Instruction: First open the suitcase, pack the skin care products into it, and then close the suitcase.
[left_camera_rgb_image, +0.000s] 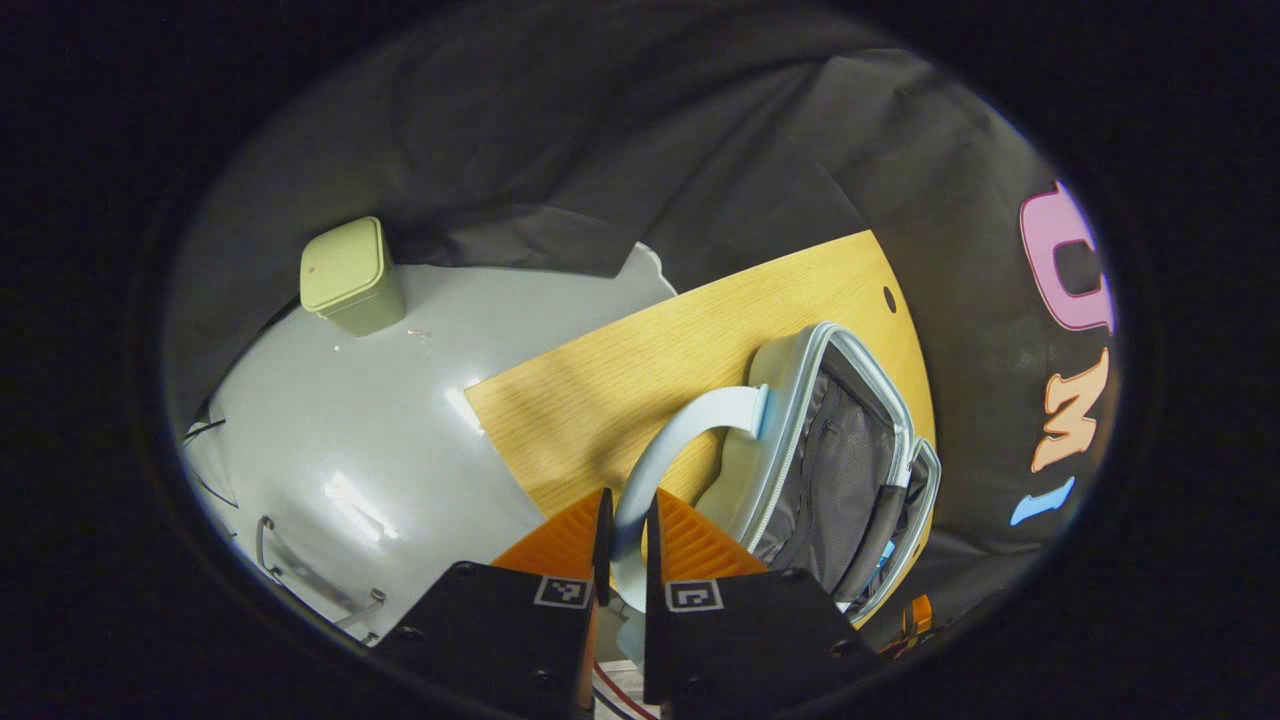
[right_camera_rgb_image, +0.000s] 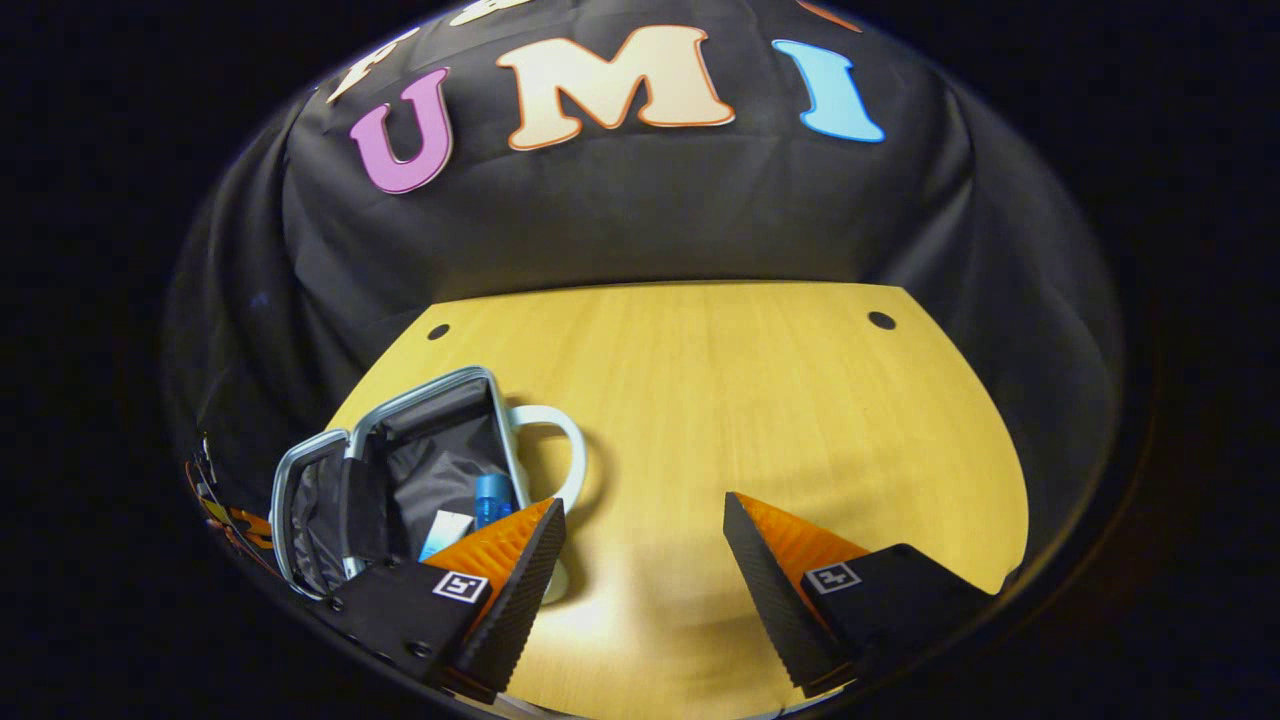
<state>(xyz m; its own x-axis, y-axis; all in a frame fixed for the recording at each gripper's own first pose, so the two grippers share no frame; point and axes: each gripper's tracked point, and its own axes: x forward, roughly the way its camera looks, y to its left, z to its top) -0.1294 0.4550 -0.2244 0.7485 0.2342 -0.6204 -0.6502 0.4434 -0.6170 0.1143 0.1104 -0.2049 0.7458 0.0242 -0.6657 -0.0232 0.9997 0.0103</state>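
Right gripper view: open suitcase (right_camera_rgb_image: 400, 470) holds blue bottle (right_camera_rgb_image: 492, 498); left jaws grasp handle (left_camera_rgb_image: 680, 440), right released.

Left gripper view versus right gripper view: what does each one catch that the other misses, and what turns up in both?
Left gripper view alone: a green lidded bin on the pale floor, and the left gripper shut on the suitcase handle.

Right gripper view alone: the open right gripper, plus a blue bottle and a white packet inside the case.

Both: the open suitcase on the wooden table.
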